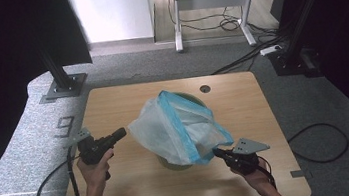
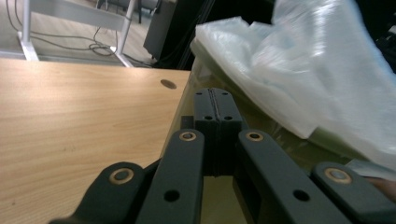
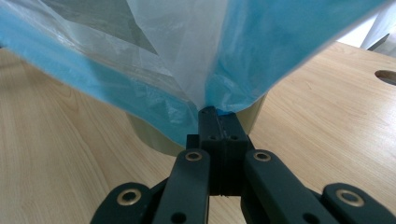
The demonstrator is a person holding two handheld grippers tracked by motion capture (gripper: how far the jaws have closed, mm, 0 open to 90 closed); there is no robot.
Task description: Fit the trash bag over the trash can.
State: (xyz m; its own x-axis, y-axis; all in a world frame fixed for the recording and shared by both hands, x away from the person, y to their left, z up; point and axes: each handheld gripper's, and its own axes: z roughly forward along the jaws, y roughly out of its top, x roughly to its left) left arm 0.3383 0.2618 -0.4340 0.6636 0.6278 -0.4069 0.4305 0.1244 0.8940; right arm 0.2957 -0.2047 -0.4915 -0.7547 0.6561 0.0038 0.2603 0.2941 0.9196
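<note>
Two hand-held tools work near the desk's (image 1: pixel 124 195) front edge. Right tool (image 1: pixel 218 152) pinches the blue rim of one clear plastic bag (image 1: pixel 176 125), which drapes over one olive bin (image 1: pixel 173 161) at mid-desk, stretched from far left to near right. Left tool (image 1: pixel 122 132), jaws shut on nothing, points at the bag's left side. A "9" (image 1: pixel 66 126) marks the floor.
</note>
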